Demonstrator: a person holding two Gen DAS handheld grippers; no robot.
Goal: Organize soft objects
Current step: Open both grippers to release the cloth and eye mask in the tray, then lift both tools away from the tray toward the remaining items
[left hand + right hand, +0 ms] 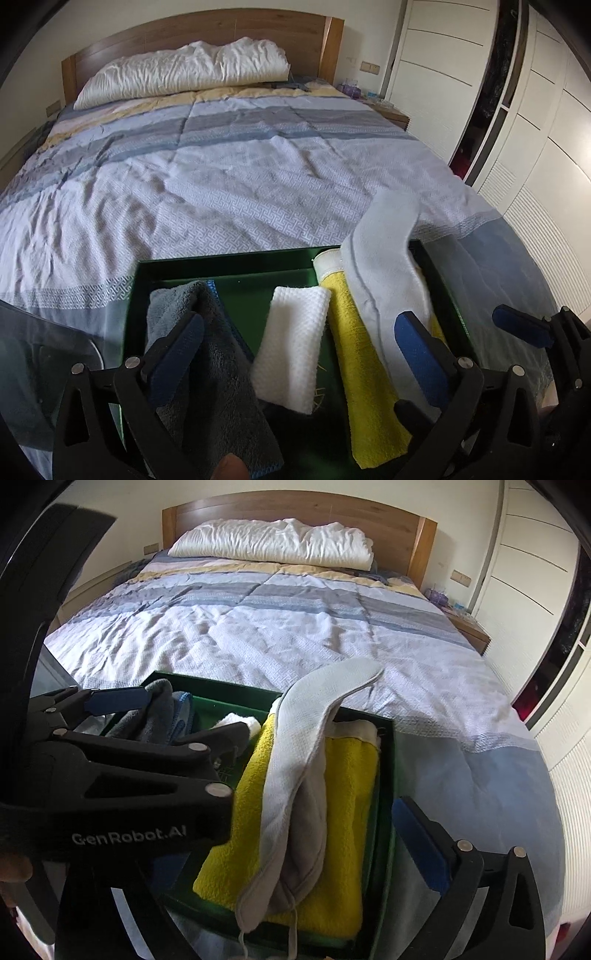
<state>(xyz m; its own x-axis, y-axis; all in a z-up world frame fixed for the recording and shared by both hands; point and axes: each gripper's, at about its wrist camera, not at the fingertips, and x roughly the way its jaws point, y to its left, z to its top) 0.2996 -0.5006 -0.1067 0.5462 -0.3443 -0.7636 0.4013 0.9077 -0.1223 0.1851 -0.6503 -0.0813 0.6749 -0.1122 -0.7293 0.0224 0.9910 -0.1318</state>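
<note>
A dark green tray (pixel 236 271) sits at the foot of a bed (pixel 229 177), and the soft things lie side by side inside it. Farthest left is a folded grey towel (pixel 218 365) with a blue cloth (pixel 211 285) peeking out behind it. The left gripper (pixel 299 350) hangs over the tray with its jaws spread wide: its left blue pad rests against the grey towel's near face, and its right pad lies over the pale cloth at the tray's right side. Between the two pads, touching neither, lies a white waffle-textured cloth (pixel 291 343) on the tray floor. Next to the right comes a yellow towel (pixel 354 373), laid lengthwise. Draped over the yellow towel is a pale grey fabric piece (pixel 384 258), curved, its far end rising above the tray's far rim and over the bedspread; in the right wrist view it (pixel 295 775) shows thin cords trailing from its near end.

The right gripper (pixel 332 849) is over the tray's right end, jaws apart. Only its right blue pad shows in its own view, just outside the tray's right wall; the left finger is hidden behind the other gripper's body, and the yellow towel (pixel 347 775) and the pale piece lie in between, ungripped.

White lettering on the left gripper's black body (pixel 129 837) reads "GenRobot.AI". A white pillow (pixel 184 70) lies at the wooden headboard (pixel 207 29).
</note>
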